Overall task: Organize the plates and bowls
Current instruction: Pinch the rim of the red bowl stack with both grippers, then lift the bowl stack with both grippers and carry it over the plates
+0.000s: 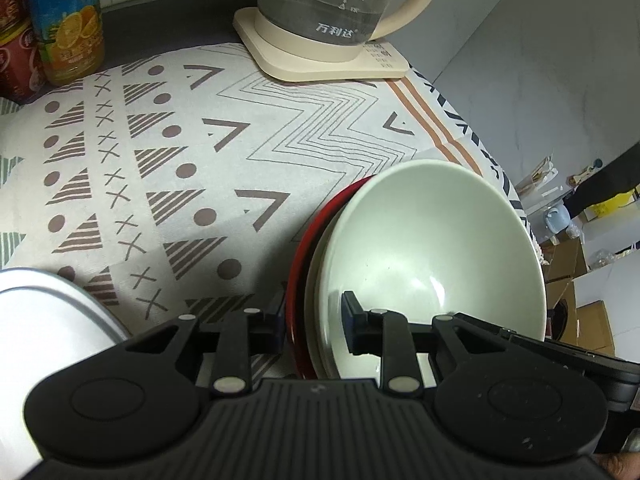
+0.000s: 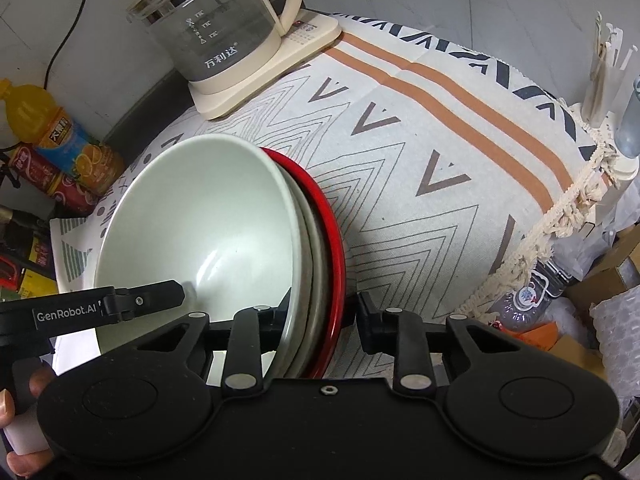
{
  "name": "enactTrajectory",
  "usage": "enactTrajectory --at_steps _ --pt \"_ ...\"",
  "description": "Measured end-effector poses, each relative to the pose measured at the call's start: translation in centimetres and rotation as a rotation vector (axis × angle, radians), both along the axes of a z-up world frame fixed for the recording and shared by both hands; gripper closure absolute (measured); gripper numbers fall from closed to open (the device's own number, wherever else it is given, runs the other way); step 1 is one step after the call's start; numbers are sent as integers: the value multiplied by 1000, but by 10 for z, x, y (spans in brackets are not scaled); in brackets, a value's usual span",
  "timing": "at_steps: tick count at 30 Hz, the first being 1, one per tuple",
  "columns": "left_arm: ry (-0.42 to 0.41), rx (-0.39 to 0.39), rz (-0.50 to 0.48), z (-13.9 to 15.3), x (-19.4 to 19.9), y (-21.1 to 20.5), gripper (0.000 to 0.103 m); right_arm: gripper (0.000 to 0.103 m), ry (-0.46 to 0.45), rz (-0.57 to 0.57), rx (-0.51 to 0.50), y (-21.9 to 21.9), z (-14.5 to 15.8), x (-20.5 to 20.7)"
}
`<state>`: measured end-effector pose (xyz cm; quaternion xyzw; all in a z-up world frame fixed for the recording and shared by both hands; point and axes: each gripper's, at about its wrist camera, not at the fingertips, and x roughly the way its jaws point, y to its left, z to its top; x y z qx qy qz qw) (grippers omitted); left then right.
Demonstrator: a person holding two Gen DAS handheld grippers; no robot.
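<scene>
A pale green bowl (image 1: 432, 240) sits on top of a beige plate (image 1: 316, 300), which lies on a red plate (image 1: 298, 264). My left gripper (image 1: 314, 316) is shut on the near rim of this stack, one finger inside the bowl and one outside the red plate. In the right wrist view the same bowl (image 2: 192, 216), beige plate (image 2: 310, 240) and red plate (image 2: 332, 232) are clamped at the opposite rim by my right gripper (image 2: 324, 308). One of the left gripper's fingers (image 2: 160, 296) reaches into the bowl. Whether the stack rests on the cloth I cannot tell.
A patterned cloth (image 1: 200, 140) covers the table. A glass kettle (image 1: 320, 4) on a cream base stands at the back. An orange juice bottle (image 1: 68, 20) and red cans (image 1: 16, 60) are at the back left. A white dish (image 1: 44, 320) lies near left. Boxes (image 1: 576, 296) are beyond the right table edge.
</scene>
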<state>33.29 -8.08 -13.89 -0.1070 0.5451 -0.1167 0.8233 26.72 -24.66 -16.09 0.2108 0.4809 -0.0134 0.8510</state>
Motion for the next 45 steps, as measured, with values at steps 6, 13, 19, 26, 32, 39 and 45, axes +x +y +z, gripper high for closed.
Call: enactTrajectory --at_steps 6,13,19,26,32,39,45 --pt "-27 -5 27 10 -4 9 77 76 -28 20 9 6 8 1" --pt "-76 0 75 30 -8 25 77 76 -78 68 11 17 21 8" --pt "-113 4 119 45 -11 41 77 76 -120 110 9 32 35 15" --pt "-162 19 184 64 -21 62 77 76 -174 183 6 56 49 24" --pt "-182 30 250 72 -36 85 77 76 -198 249 16 78 56 28" --pt "-189 32 337 76 -59 118 77 76 -196 329 26 111 63 30" --pt "-180 38 417 76 -79 146 77 76 -185 405 28 142 63 31"
